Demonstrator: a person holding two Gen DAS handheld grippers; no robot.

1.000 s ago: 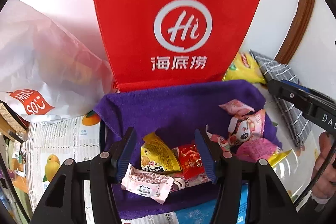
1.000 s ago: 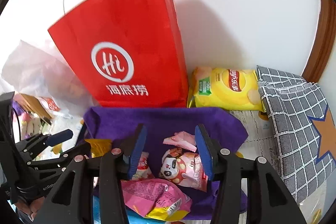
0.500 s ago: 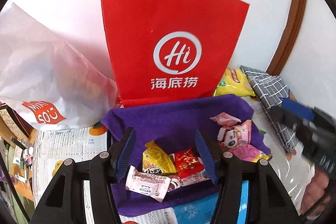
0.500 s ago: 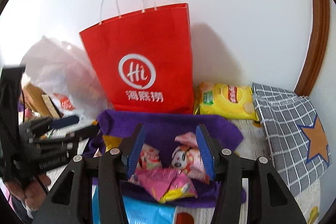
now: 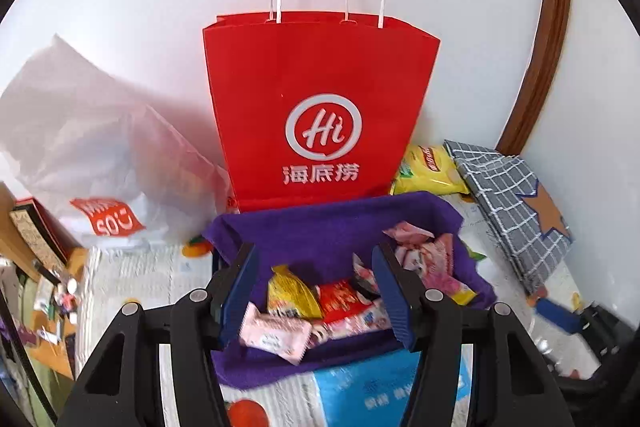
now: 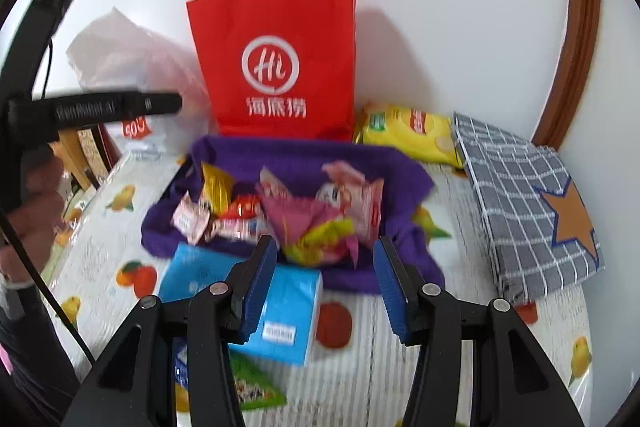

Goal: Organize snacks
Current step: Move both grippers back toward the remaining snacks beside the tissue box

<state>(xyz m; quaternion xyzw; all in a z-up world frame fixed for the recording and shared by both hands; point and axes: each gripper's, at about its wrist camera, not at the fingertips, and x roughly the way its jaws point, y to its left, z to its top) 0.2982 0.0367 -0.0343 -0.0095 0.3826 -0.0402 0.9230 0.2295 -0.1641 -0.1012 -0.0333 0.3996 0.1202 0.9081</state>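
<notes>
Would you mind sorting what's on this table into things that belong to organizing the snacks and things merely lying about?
Belonging to the job:
- small snack packets piled on the purple cloth
- yellow chip bag
- red paper bag, probably the container

Lying about:
- grey checked pouch
- blue tissue pack
- white plastic bag

I count: 1 red paper bag w/ 2 white handles; 1 purple cloth; approx. 7 small snack packets on it, overlap so can't tell exactly; 1 yellow chip bag; 1 blue tissue pack; 1 grey checked pouch; 1 white plastic bag.
</notes>
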